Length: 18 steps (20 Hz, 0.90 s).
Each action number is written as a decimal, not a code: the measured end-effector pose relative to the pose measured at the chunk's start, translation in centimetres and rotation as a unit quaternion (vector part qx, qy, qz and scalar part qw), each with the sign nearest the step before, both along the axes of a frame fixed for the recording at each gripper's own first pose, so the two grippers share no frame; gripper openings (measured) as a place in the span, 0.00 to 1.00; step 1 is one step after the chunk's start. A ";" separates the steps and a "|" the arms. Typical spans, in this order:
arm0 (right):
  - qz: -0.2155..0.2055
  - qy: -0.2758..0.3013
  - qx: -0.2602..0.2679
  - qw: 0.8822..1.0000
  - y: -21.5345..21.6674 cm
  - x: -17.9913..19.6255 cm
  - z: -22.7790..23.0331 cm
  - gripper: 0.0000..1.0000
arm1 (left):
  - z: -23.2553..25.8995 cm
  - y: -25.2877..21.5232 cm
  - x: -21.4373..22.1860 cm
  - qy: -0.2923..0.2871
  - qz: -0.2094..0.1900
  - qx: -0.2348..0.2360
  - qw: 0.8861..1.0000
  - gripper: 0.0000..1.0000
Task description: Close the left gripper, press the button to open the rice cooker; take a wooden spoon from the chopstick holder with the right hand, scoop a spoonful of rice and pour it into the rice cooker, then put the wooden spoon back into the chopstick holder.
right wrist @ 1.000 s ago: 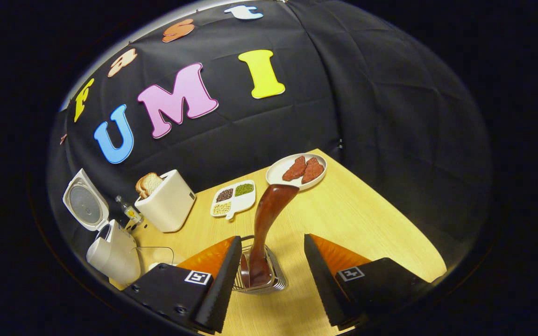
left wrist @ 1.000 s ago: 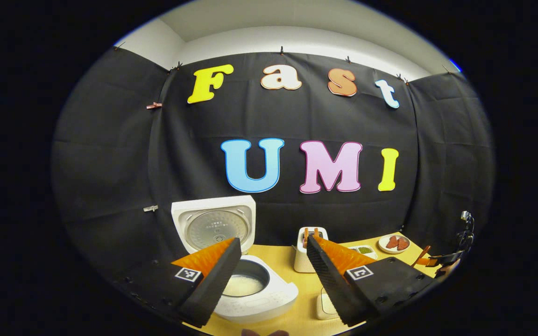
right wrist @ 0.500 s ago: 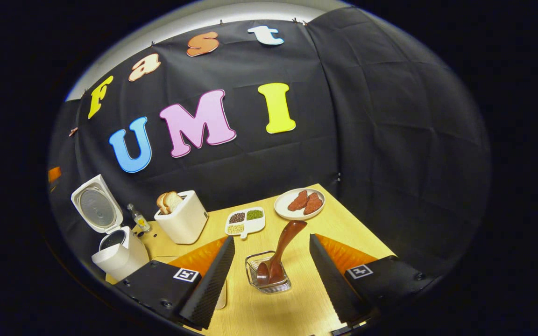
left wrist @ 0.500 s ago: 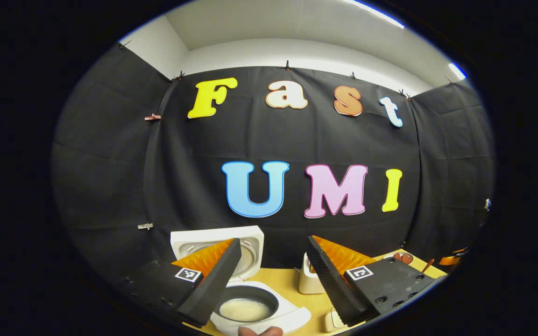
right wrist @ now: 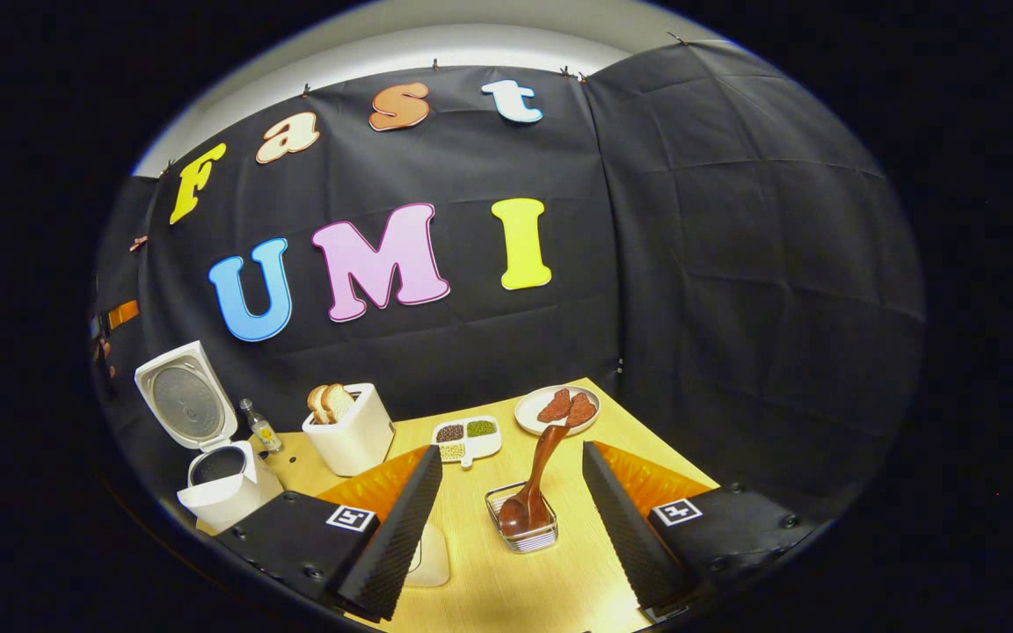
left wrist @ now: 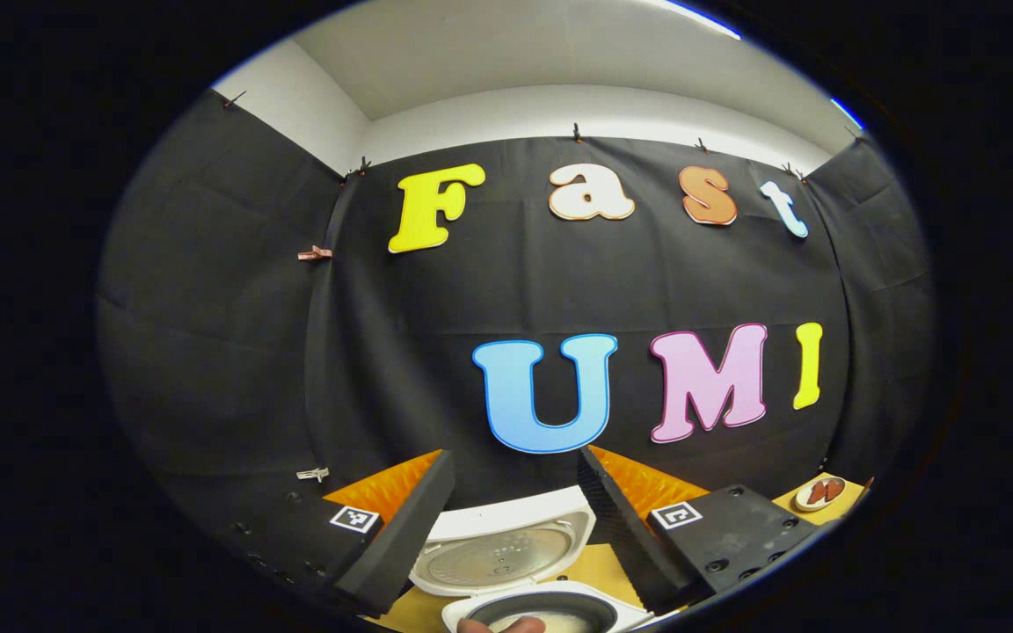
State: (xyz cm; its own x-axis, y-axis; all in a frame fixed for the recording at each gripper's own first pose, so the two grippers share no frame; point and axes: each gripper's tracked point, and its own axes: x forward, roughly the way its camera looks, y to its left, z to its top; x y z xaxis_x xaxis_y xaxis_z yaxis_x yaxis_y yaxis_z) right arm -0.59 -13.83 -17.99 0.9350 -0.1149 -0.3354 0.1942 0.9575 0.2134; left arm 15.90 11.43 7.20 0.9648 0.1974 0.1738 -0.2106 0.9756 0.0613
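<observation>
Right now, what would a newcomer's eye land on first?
The wooden spoon standing bowl-down in the wire chopstick holder, between the open right gripper's fingers. Next, the white rice cooker at the table's left end, lid up. At the back, a toaster with bread, beside a plate of meat.

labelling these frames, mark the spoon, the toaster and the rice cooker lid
spoon point(right wrist: 545, 450), right gripper view, mid handle
toaster point(right wrist: 357, 438), right gripper view, front wall
lid point(left wrist: 506, 552), left gripper view, inner plate
</observation>
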 end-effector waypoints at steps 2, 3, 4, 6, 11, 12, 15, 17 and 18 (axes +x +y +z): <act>-0.003 -0.001 -0.005 1.000 0.7 -0.7 1.0 0.98 | -1.2 1.3 2.8 0.015 0.003 -0.002 1.000 0.96; -0.003 -0.002 -0.007 1.000 1.0 -1.0 1.5 0.98 | -1.9 1.9 4.1 0.024 0.002 -0.007 1.000 0.96; -0.004 -0.005 -0.009 1.000 1.4 -1.2 2.0 0.98 | -2.7 2.4 5.4 0.034 0.002 -0.015 0.999 0.96; -0.006 -0.013 -0.014 1.000 1.7 -1.6 3.0 0.98 | -3.8 3.3 7.9 0.048 0.006 -0.024 0.999 0.96; -0.007 -0.022 -0.022 0.999 1.9 -3.1 4.4 0.98 | -6.5 4.1 12.3 0.100 0.013 -0.009 0.995 0.96; -0.011 -0.024 -0.023 0.999 1.7 -3.4 4.6 0.98 | -7.4 4.2 12.8 0.119 0.018 -0.005 0.993 0.96; -0.021 -0.017 -0.024 0.999 1.1 -4.4 4.4 0.98 | -9.2 4.0 12.9 0.134 0.022 -0.037 0.990 0.98; -0.025 -0.016 -0.039 0.999 0.5 -4.9 4.5 0.98 | -9.3 3.7 11.9 0.131 0.024 -0.065 0.989 0.99; -0.023 -0.016 -0.043 0.999 0.5 -5.0 4.8 0.98 | -9.5 3.3 11.5 0.134 0.022 -0.063 0.989 1.00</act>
State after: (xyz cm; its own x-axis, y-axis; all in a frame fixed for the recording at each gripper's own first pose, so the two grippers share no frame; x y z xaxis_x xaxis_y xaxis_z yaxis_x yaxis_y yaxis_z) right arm -5.62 -13.31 -13.24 0.9384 -0.1845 -0.2920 0.2323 0.9627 0.1384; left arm 27.40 14.70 -2.28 0.9627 0.2446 -0.1156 -0.2463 0.9692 -0.0002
